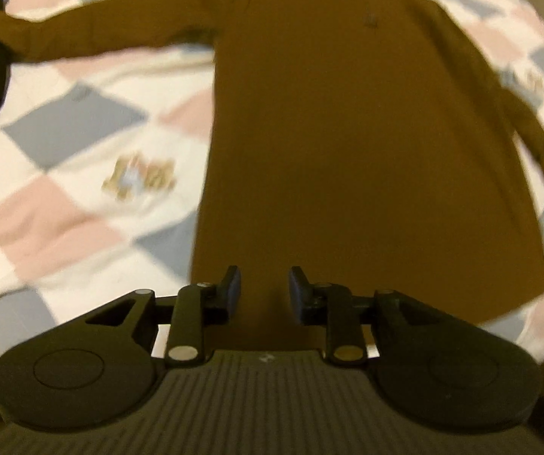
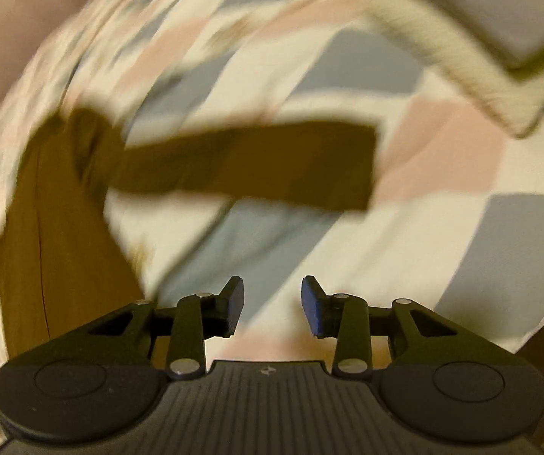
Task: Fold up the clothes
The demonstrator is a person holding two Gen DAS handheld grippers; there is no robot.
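A brown long-sleeved shirt [image 1: 347, 144] lies spread flat on a bed under a checked quilt [image 1: 63, 159] of cream, pink and grey squares.

The left wrist view takes in nearly the whole garment: the body runs straight up the middle, one sleeve reaches out to the left, the other slants down along the right side, and a small dark emblem sits on the chest. At the far left edge there is something dark that I cannot make out. The left hand-held gripper [image 1: 264, 290] hangs over the hem with its jaws parted and nothing between them.

The right wrist view, heavily blurred, shows only the shirt's side edge at the left and one sleeve [image 2: 257, 163] stretched across the quilt to its squared cuff. It alone shows a grey pillow [image 2: 499, 7] with a cream border at the upper right. The right hand-held gripper [image 2: 272, 305] is released too, jaws apart over bare quilt, clear of the fabric.
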